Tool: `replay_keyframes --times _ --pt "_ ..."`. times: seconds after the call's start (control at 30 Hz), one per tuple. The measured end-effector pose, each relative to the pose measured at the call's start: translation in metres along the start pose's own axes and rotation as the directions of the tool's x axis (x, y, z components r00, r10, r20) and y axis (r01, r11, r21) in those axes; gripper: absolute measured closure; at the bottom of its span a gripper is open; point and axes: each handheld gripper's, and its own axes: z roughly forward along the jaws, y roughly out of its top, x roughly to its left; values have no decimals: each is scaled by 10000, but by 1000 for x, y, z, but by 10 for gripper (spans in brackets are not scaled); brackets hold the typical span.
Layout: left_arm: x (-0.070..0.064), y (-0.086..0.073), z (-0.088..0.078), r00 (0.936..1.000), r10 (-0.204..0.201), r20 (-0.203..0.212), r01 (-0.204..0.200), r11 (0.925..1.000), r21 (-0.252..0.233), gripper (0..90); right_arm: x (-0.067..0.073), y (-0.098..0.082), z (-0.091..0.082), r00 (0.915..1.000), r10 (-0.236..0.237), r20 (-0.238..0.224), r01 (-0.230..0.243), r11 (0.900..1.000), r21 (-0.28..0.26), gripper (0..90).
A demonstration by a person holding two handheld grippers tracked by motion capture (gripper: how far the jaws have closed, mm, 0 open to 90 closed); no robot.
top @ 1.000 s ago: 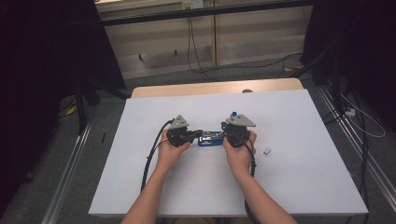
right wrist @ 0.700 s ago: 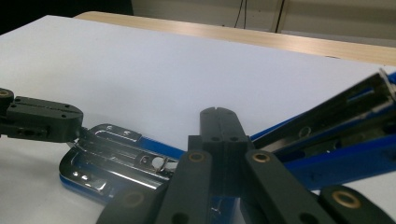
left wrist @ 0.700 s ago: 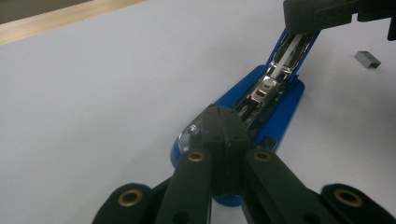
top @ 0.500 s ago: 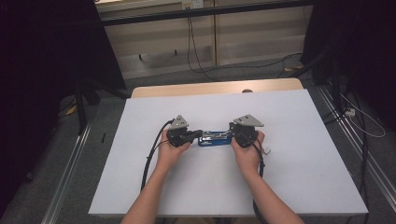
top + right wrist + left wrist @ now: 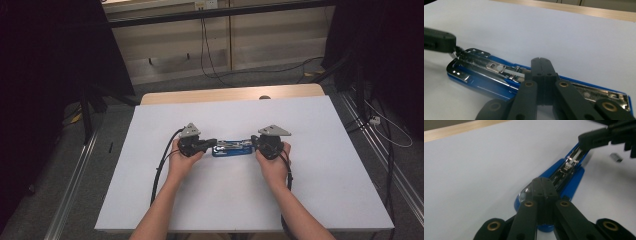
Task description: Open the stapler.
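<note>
A blue stapler (image 5: 232,148) lies opened out flat on the white bench (image 5: 310,200), stretched between the two claws. The left claw (image 5: 544,185) is closed over one end of the stapler. The right claw (image 5: 541,65) is closed over its metal track, near the other end. A small staple block (image 5: 616,157) rests beside the stapler's right end.

no legible text, label, brand, number or sign found. the blue stapler (image 5: 232,148) carries no readable marking on its body or metal channel in either gripper view; any stamping there is too blurred to read. the white counter (image 5: 310,125) around the stapler is unmarked.
</note>
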Motion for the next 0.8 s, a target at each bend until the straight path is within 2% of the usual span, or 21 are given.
replay_keyframes --times 0.03,0.1,0.13,0.17,0.2,0.27,0.33,0.43,0.57,0.6,0.67,0.8 --pt "0 2 -1 10000 56 -49 -55 10000 35 874 0 0 -1 9999 -99 -95 99 9999 -42 900" --pt "-3 5 -3 9993 137 -343 -138 9999 -34 737 0 0 -4 9989 -358 -318 358 9994 -2 894" --pt "-3 7 -6 9995 -282 -151 277 9989 -376 683 -1 1 -6 9985 -416 -361 414 9991 -50 851" --pt "-3 9 -7 9992 -403 -52 400 9977 -549 634 -2 1 -9 9978 -479 -468 475 9988 -90 809" --pt "-4 11 -10 9992 -366 -136 356 9973 -645 620 -2 1 -12 9972 -571 -490 567 9983 -105 792" --pt "-5 14 -14 9989 -424 -207 409 9970 -663 524 -6 2 -18 9955 -813 -480 811 9967 -53 756" --pt "-6 16 -17 9977 -673 -93 667 9963 -544 471 -12 2 -25 9949 -845 -544 843 9964 -61 687" --pt "-9 17 -20 9968 -659 -452 649 9976 -226 349 -22 1 -34 9942 -925 -543 928 9957 26 589" --pt "-14 18 -24 9962 -714 -499 722 9973 142 241 -34 -1 -44 9936 -1043 -422 1051 9943 156 503" --pt "-15 18 -26 9967 -573 -580 591 9978 297 220 -36 -3 -46 9939 -1037 -385 1044 9944 151 480" --pt "-17 18 -31 9959 -520 -741 543 9981 282 179 -40 -5 -50 9940 -1077 -208 1082 9938 241 428" --pt "-18 15 -39 9948 -415 -928 460 9978 474 145 -44 -12 -56 9952 -945 -252 953 9949 321 329"
